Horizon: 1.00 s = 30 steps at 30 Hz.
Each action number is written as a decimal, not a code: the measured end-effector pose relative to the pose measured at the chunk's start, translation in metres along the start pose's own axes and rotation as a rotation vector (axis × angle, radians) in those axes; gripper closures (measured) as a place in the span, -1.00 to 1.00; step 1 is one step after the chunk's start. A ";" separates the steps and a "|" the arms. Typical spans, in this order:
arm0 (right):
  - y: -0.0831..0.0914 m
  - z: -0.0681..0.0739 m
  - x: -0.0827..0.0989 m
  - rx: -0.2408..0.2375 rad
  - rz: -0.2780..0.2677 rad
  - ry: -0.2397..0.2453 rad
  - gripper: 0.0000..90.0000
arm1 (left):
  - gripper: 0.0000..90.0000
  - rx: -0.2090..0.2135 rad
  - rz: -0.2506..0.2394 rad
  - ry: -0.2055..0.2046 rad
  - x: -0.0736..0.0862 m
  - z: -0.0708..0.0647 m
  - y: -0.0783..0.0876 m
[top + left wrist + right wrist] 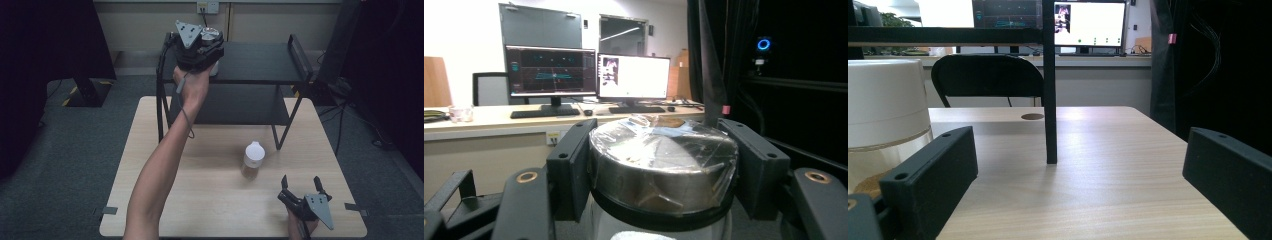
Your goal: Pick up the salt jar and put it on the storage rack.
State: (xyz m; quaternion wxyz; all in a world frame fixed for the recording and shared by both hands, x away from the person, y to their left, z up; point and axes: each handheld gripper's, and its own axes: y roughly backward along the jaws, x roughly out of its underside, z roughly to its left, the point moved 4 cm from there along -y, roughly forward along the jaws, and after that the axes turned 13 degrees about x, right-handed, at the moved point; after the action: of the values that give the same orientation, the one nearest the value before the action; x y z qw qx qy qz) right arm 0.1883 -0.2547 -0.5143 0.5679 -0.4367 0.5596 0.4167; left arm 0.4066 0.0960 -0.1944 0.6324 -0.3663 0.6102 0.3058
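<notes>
My left gripper [207, 42] is raised over the left part of the black rack's top shelf [260, 62], shut on a glass jar with a metal lid wrapped in clear film [663, 160]. Both jaws press on the lid's sides in the left gripper view. A second jar with a white lid [253, 159] stands on the wooden table [150, 200], in front of the rack. It shows large at the left in the right gripper view as the white-lidded jar [883, 107]. My right gripper [302, 186] rests near the table's front right edge, open, with nothing between its jaws.
The two-tier black rack stands at the table's back; one thin leg [1049, 100] rises ahead of the right gripper. Dark curtains hang on both sides. A desk with monitors [589, 72] and a chair [988, 80] stands beyond the table.
</notes>
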 end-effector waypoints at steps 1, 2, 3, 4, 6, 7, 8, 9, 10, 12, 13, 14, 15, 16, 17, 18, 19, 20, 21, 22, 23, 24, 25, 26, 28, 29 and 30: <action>0.000 0.000 0.000 0.000 0.000 0.000 -1.00 | -0.21 0.004 0.005 0.001 0.000 0.001 -0.001; 0.000 0.000 0.000 0.000 -0.001 0.000 -1.00 | -0.21 0.003 0.005 0.006 0.000 0.002 -0.002; 0.000 0.000 0.000 0.001 -0.001 0.000 -1.00 | -0.21 0.000 0.004 0.007 0.000 0.001 -0.002; 0.000 0.000 0.000 0.001 -0.001 0.000 -1.00 | -0.21 0.000 0.007 0.002 0.000 0.001 -0.002; 0.000 0.000 0.000 0.002 0.001 0.002 -1.00 | -0.22 0.000 0.016 0.001 -0.002 0.001 -0.002; 0.000 0.000 0.000 0.001 0.002 0.002 -1.00 | -0.22 0.002 0.021 0.005 -0.003 0.002 -0.002; 0.000 0.000 0.000 0.002 0.002 0.002 -1.00 | -0.22 0.004 0.022 0.009 -0.003 0.002 -0.002; 0.000 0.000 0.000 0.002 0.002 0.001 -1.00 | -0.22 0.003 0.023 0.008 -0.003 0.002 -0.002; 0.000 0.000 0.000 0.002 0.002 0.002 -1.00 | -0.22 0.002 0.021 0.009 -0.003 0.002 -0.002; 0.000 0.001 0.000 0.004 0.002 0.001 -1.00 | -0.22 0.000 0.028 0.003 -0.004 0.001 -0.002; 0.000 0.001 0.000 0.003 0.002 0.002 -1.00 | -0.22 0.000 0.033 0.002 -0.005 0.002 -0.002; 0.000 0.001 0.000 0.003 0.002 0.002 -1.00 | -0.23 -0.002 0.037 0.004 -0.006 0.001 -0.003; 0.000 0.001 0.000 0.002 0.002 0.002 -1.00 | -0.23 -0.012 0.044 0.004 -0.007 0.000 -0.003; 0.000 0.000 -0.001 0.002 0.003 0.003 -1.00 | -0.33 -0.040 0.060 -0.010 -0.008 -0.004 -0.005; 0.000 0.000 0.000 0.001 0.002 0.003 -1.00 | -0.53 -0.040 0.074 -0.020 -0.009 -0.004 -0.006; 0.000 0.000 0.000 0.001 0.002 0.002 -1.00 | -0.69 -0.044 0.076 -0.017 -0.010 -0.005 -0.006; 0.000 0.000 0.000 0.001 0.002 0.001 -1.00 | -0.83 -0.042 0.074 -0.006 -0.011 -0.004 -0.005; 0.000 0.000 0.000 0.002 0.000 0.001 -1.00 | -0.93 -0.037 0.068 0.001 -0.011 -0.004 -0.003; 0.000 0.000 0.000 0.003 -0.001 0.000 -1.00 | -0.96 -0.037 0.067 0.008 -0.012 -0.004 0.000; 0.000 0.001 0.000 0.004 0.000 0.000 -1.00 | -0.98 -0.032 0.058 0.019 -0.013 -0.004 0.002; 0.000 0.001 0.000 0.005 -0.001 0.001 -1.00 | -0.99 -0.023 0.044 0.028 -0.012 -0.004 0.006; 0.000 0.001 0.000 0.005 -0.001 0.000 -1.00 | -1.00 -0.031 0.033 0.022 -0.012 -0.006 0.009; 0.000 0.001 0.000 0.005 -0.001 0.000 -1.00 | -1.00 -0.047 0.017 0.014 -0.011 -0.009 0.012; 0.000 0.001 0.000 0.005 -0.001 0.000 -1.00 | -1.00 -0.046 0.000 0.008 -0.009 -0.010 0.015; 0.000 0.001 0.000 0.005 -0.001 0.000 -1.00 | -1.00 -0.039 0.001 0.007 -0.010 -0.011 0.021; 0.000 0.001 0.000 0.005 -0.001 -0.001 -1.00 | -1.00 -0.026 0.007 0.005 -0.011 -0.010 0.024; 0.000 0.000 0.000 0.005 -0.001 0.000 -1.00 | -1.00 -0.016 0.011 0.001 -0.011 -0.011 0.028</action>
State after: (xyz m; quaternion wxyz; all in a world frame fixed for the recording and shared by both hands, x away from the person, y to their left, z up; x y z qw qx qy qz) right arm 0.1882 -0.2542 -0.5145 0.5693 -0.4357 0.5602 0.4149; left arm 0.3769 0.1029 -0.1856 0.6276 -0.3683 0.6098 0.3142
